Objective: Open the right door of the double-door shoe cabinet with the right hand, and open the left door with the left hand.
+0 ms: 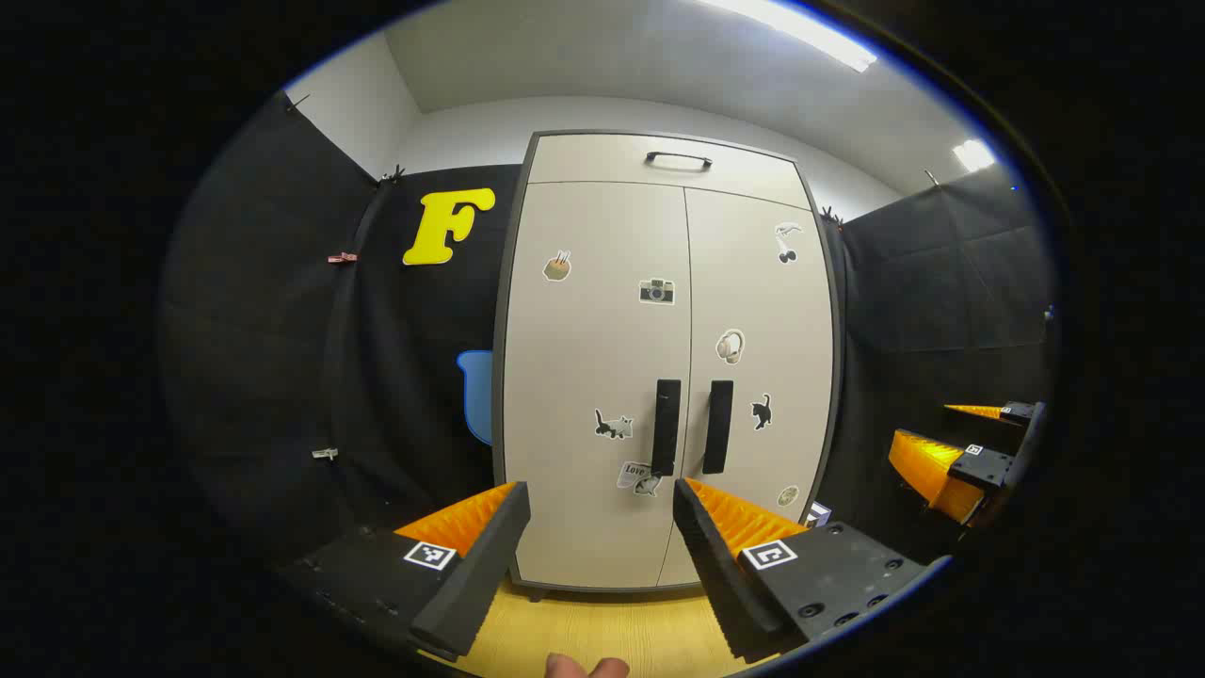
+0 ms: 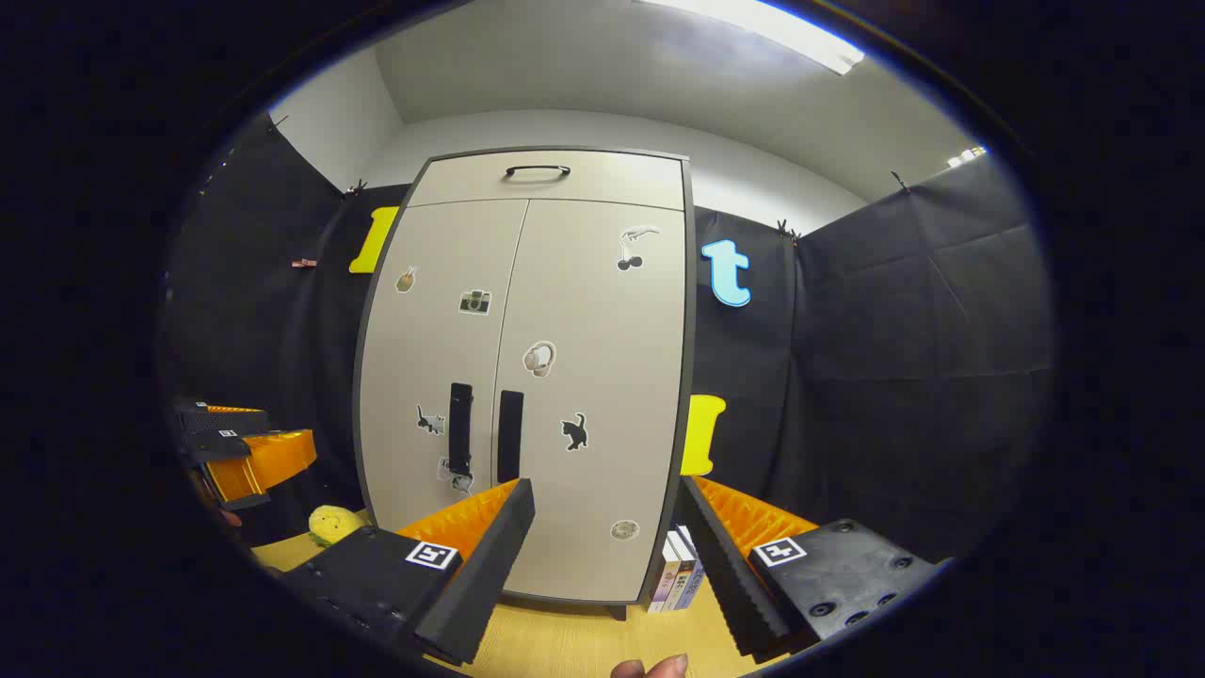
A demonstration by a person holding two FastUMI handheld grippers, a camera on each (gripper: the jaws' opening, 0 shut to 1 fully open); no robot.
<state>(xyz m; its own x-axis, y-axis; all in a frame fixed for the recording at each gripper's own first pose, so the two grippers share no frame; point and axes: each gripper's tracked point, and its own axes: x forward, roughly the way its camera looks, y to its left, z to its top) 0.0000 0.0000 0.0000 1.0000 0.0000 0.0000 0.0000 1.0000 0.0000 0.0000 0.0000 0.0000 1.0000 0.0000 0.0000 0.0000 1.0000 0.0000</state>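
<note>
Nothing of the task is done yet, judging from how things stand. The shoe cabinet (image 1: 659, 377) stands upright on the wooden counter (image 1: 602, 631) against the black cloth wall, and both of its doors are flush and closed. The left door (image 1: 588, 395) and the right door (image 1: 767, 377) meet at a thin centre seam, with a dark vertical handle on each side of it: the left handle (image 1: 666, 427) and the right handle (image 1: 717, 427), just beside each other low on the doors. Small stickers dot both doors, and a drawer front with its own handle (image 1: 678, 161) sits across the top.

The left claw (image 1: 602, 499) is released, its two fingers spread wide apart with nothing between them. It faces the cabinet and is aimed roughly at the left door's lower half, apart from the door and not touching the left handle. The right claw (image 2: 602, 494) is likewise released and grasps nothing; in the right gripper view it points at the lower part of the right door (image 2: 593, 395), with the right handle (image 2: 509, 435) a little to the left of its line. Some books (image 2: 680, 570) stand just beside the cabinet's right foot, and a yellow soft toy (image 2: 331, 524) lies on the counter to the left.

Both steps are left: the right claw has to reach and take the right handle and swing that door out, then the left claw does the same with the left door.
</note>
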